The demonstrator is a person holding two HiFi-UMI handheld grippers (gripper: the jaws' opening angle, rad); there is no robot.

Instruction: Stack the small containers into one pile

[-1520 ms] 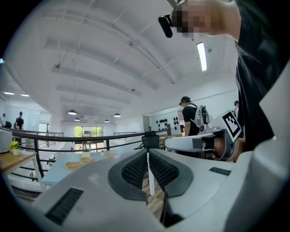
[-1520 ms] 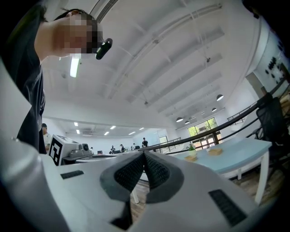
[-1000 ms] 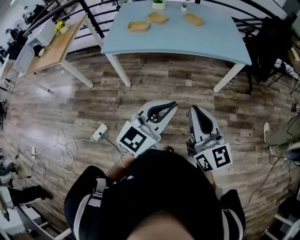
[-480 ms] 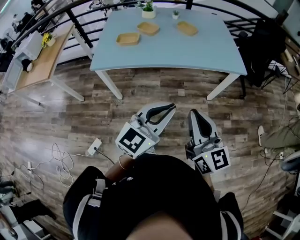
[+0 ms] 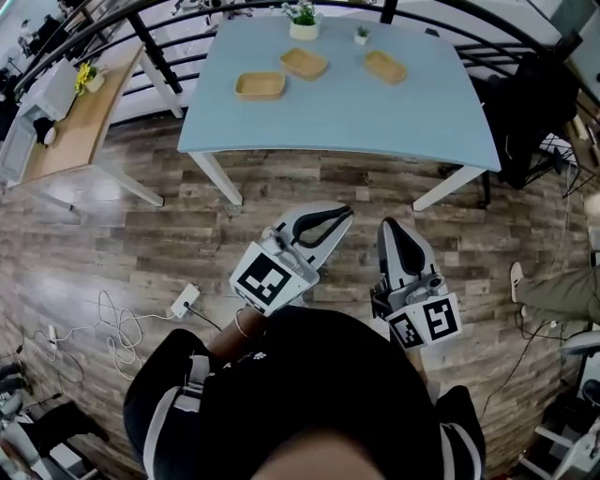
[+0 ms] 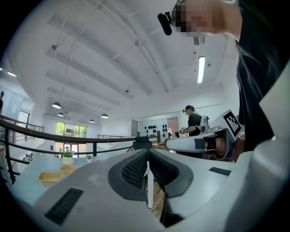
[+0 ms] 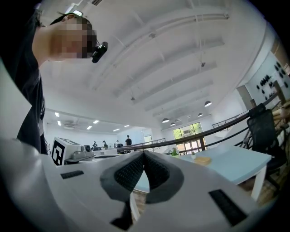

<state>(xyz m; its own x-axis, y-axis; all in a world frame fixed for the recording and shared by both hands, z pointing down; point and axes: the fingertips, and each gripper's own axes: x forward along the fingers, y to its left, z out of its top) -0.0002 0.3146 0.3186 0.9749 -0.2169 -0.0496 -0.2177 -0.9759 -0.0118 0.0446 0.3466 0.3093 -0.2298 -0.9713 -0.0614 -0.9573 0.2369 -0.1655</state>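
Note:
Three shallow wooden containers lie apart on the far half of the light blue table [image 5: 337,117]: one at the left [image 5: 261,85], one in the middle [image 5: 304,63], one at the right [image 5: 385,67]. My left gripper [image 5: 344,214] and right gripper [image 5: 388,226] are held side by side over the wood floor, well short of the table, pointing level toward it. Both are shut with nothing between the jaws. In the left gripper view the shut left gripper [image 6: 147,152] has two containers [image 6: 50,177] far off at the left. In the right gripper view, one container [image 7: 202,159] lies beyond the right gripper [image 7: 143,154].
Two small potted plants [image 5: 302,19] stand at the table's far edge, with a black railing [image 5: 112,28] behind. A wooden desk [image 5: 80,108] is at the left and a black chair [image 5: 534,103] at the right. A power strip [image 5: 185,300] with cables lies on the floor.
The table and its containers have slid lower and nearer in the head view as the person walks toward them. Both grippers keep their pose and stay shut.

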